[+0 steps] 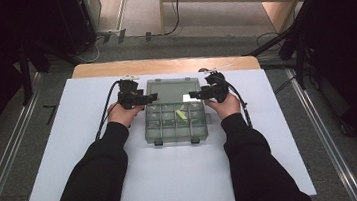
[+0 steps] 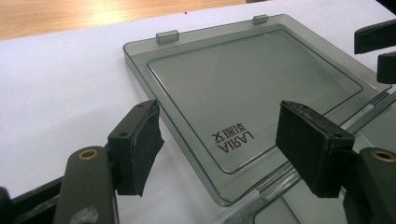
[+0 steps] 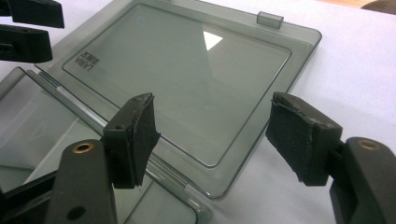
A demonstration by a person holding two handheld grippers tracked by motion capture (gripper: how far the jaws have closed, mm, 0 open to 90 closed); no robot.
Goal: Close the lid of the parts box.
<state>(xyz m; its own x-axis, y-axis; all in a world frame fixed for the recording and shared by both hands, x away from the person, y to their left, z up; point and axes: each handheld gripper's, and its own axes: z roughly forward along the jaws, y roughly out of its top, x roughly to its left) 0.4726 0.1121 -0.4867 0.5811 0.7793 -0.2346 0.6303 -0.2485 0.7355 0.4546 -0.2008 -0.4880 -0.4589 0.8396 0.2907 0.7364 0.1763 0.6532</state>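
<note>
Looking down from the high view, we note a grey translucent organiser box (image 1: 175,122) on a white sheet (image 1: 164,177) that covers a wooden table (image 1: 162,64). Its lid (image 1: 173,91) is swung fully open and lies flat on the sheet on the far side of the compartment tray, joined to it along the hinge. One compartment holds a small yellow-green piece (image 1: 181,114). Two latches (image 1: 158,143) sit on the tray's near edge.

We find the left gripper (image 1: 152,97) at the lid's left corner near the hinge. In the left gripper view its jaws stand apart, with that lid (image 2: 252,98) corner lying between and below them; the pads (image 2: 140,144) press on nothing. Printed lettering (image 2: 232,136) shows on the lid, upside down in this view.

We find the right gripper (image 1: 193,95) at the lid's right corner, opposite the left one. In the right gripper view its jaws likewise stand wide apart, the lid (image 3: 187,79) corner below the gap, pads (image 3: 299,135) clear of the plastic. A bright triangular reflection (image 3: 211,40) sits on the lid panel.

Both hands rest just beside the box.
</note>
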